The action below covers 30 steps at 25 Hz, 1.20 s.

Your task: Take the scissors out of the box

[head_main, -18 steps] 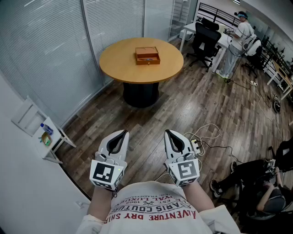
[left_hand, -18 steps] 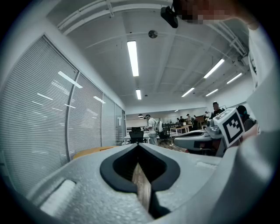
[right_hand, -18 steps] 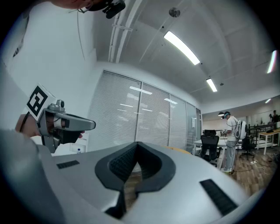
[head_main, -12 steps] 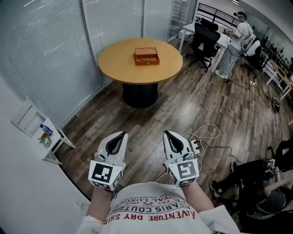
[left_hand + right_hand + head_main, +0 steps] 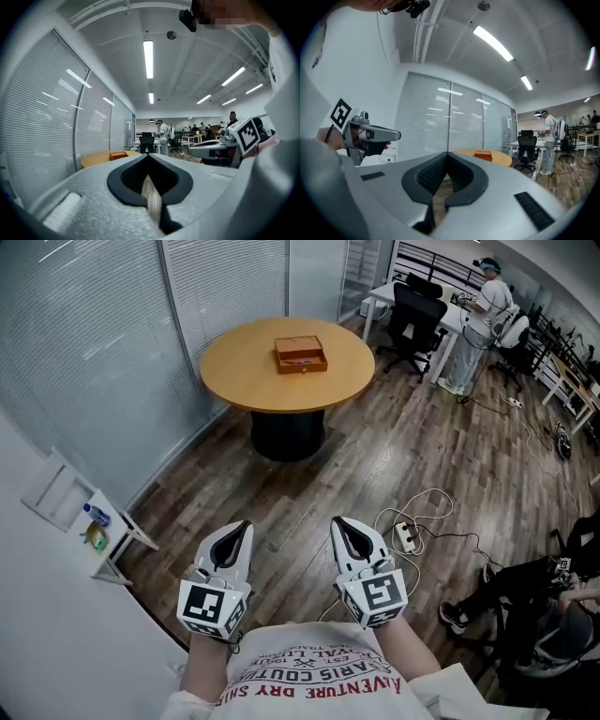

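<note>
A small wooden box (image 5: pixel 300 353) sits on a round wooden table (image 5: pixel 244 371) far across the room; it also shows in the left gripper view as the box (image 5: pixel 118 154) and in the right gripper view as the box (image 5: pixel 483 154). No scissors can be made out from here. I hold both grippers close to my chest, pointing level toward the table. My left gripper (image 5: pixel 244 524) is shut with nothing in it. Beside it, my right gripper (image 5: pixel 339 521) is shut and empty too.
Wood floor lies between me and the table. A power strip with cables (image 5: pixel 407 536) lies on the floor at right. Glass walls with blinds run along the left. A white shelf (image 5: pixel 80 521) stands at the left wall. Office chairs (image 5: pixel 419 318), desks and people are at far right.
The view has shifted slightly; both grippers sit a little lower in the picture and the table appears a touch nearer. Both stay shut.
</note>
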### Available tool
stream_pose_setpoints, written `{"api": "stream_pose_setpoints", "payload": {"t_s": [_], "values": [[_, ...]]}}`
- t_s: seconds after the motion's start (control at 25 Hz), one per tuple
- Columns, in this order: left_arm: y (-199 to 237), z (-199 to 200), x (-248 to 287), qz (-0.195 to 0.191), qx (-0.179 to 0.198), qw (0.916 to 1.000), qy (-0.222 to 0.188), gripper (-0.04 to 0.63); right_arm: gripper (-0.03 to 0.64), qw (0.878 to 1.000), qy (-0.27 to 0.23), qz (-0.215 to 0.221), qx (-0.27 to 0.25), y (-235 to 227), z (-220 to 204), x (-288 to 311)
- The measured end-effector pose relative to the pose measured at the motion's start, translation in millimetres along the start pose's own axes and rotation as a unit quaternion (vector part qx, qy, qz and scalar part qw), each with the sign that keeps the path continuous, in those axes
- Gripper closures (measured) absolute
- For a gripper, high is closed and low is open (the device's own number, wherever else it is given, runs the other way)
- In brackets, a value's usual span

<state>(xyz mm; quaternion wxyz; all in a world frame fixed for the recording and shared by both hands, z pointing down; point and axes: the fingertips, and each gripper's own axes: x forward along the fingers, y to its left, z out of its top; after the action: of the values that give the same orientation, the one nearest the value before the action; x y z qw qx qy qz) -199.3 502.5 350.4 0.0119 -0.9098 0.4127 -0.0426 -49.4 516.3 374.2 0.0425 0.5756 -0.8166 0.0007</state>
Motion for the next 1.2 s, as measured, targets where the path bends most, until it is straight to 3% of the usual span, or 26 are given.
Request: {"api": "stream_pose_setpoints", "payload": {"t_s": [0.36,0.64,0.88,1.2], "values": [[38,-26,-7,-0.014,-0.013,0.9996,0.019,0.586,0.609,0.999,0.044,-0.021,0.026,23,-30,27],[58,-44,21,0.001,-0.011,0.9989,0.046,0.586,0.609,0.998,0.051,-0.005,0.028,4,-41,60],[62,-43,89,0.016,-0.005,0.9984,0.053,0.586,0.609,0.998,0.049,0.017,0.038,-49,-47,103],[57,-11,206,0.043,0.003,0.9984,0.038,0.586,0.609,0.998,0.04,0.042,0.031,-162,-31,163]]}}
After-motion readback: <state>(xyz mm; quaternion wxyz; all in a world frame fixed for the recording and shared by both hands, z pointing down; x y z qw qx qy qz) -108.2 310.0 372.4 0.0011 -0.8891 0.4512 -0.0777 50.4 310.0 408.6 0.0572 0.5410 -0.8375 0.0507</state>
